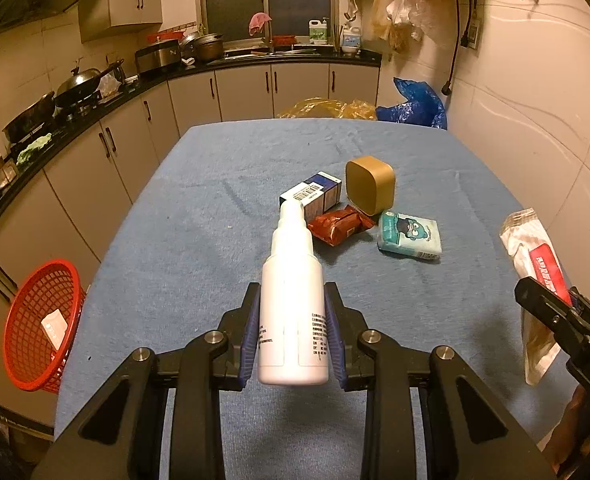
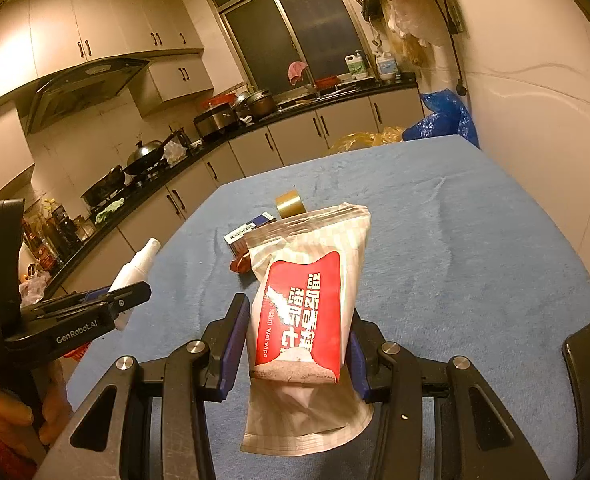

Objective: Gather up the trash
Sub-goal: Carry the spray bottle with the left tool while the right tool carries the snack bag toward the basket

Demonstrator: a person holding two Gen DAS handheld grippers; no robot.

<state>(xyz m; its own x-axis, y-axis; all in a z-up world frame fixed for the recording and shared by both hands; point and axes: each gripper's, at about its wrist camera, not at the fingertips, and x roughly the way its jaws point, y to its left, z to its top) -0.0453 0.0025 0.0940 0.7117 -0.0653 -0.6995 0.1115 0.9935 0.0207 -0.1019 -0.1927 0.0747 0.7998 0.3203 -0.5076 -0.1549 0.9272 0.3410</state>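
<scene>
Over the blue-clothed table (image 1: 199, 208), two loads are held aloft, both bound for the bin by my reckoning.

Item one: white spray bottle (image 1: 293, 300), nozzle pointing away, clamped between the blue pads of the left gripper (image 1: 293, 308). It is clear of the cloth.

Item two: wet-wipe packet (image 2: 303, 320), red label, pinched across its middle by the right gripper (image 2: 299, 340), its lower end drooping below the jaws.

Item three: red mesh basket (image 1: 39, 328), beside the table's left edge and lower than its top, with one pale scrap already inside. Likely the receptacle.

Remaining on the cloth, clustered near the centre: blue-and-white carton (image 1: 315, 196), brown snack wrapper (image 1: 341, 226), gold-capped box (image 1: 371, 184), teal tissue pack (image 1: 411, 236).

Step in hand: carrying, with both grips full. The next move calls for swinging left, the bottle first as the nearer load, releasing only once above the basket rim. The right hand has the longer reach, across the table.
</scene>
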